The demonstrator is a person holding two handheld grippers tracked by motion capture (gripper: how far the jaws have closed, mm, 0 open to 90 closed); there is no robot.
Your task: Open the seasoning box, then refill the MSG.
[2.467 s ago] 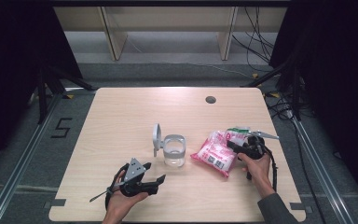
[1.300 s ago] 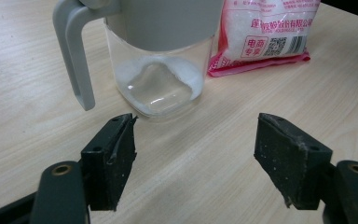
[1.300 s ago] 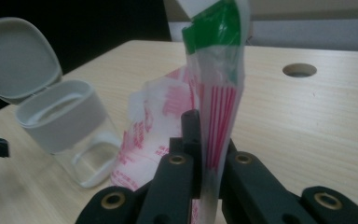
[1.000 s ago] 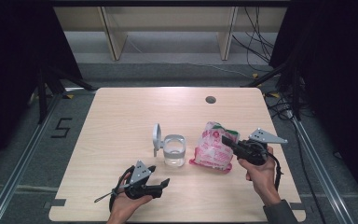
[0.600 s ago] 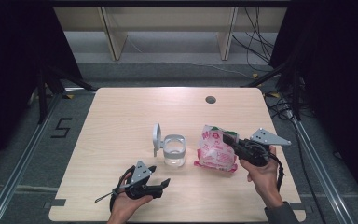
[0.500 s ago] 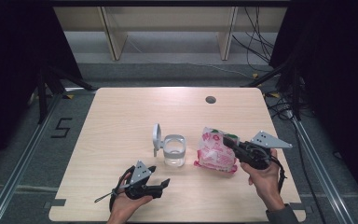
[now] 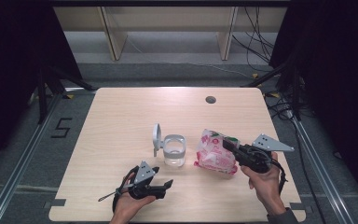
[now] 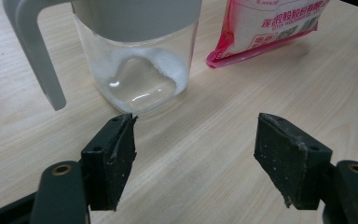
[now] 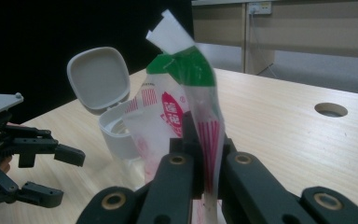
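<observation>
Tabletop bare wood: my right gripper (image 9: pixel 200 175) has its fingers pinching the pink pouch (image 7: pixel 215 153) by one corner, left gripper (image 8: pixel 193 161) fingers spread wide short of the open jar (image 7: pixel 174 150); the thin film may slip and spill past the jar's mouth

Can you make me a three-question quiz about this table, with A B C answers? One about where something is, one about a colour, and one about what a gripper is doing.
1. Where does the bag lie from the jar in the high view?
A. To its right
B. To its left
C. On top of it

2. What colour is the jar's lid?
A. Red
B. Grey
C. Yellow

3. What is the right gripper doing?
A. Standing open
B. Pinching the bag
C. Holding the lid

Answers:
1. A, the bag is right of the jar.
2. B, the flipped-up lid is grey.
3. B, its jaws are shut on the bag's top edge.
</observation>
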